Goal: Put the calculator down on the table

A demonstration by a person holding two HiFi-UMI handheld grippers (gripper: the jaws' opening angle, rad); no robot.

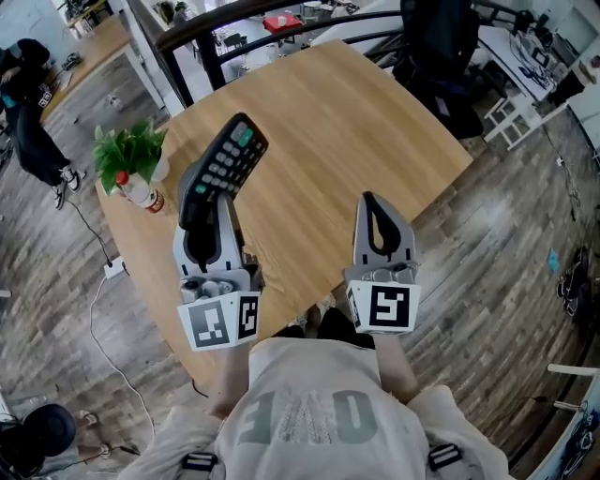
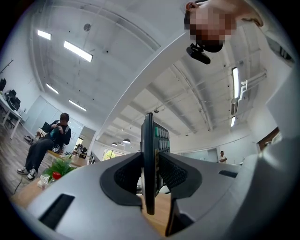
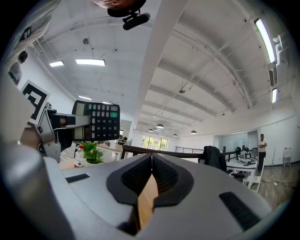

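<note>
My left gripper [image 1: 204,208] is shut on the lower end of a black calculator [image 1: 225,161] with a green key, which sticks up and away from me above the wooden table [image 1: 328,122]. In the left gripper view the calculator [image 2: 149,140] stands edge-on, pinched between the two pads of the left gripper [image 2: 150,168]. My right gripper [image 1: 378,208] hovers over the table's near right part, its jaws shut with nothing between them. The right gripper view shows its closed jaws [image 3: 151,161] and, to the left, the calculator's [image 3: 97,121] key face held in the air.
A small potted plant [image 1: 131,150] and a bottle with a red label [image 1: 143,194] stand at the table's left edge. A black chair [image 1: 441,56] sits at the far right corner, with a dark railing [image 1: 234,19] behind. A white cable [image 1: 103,309] lies on the floor to the left.
</note>
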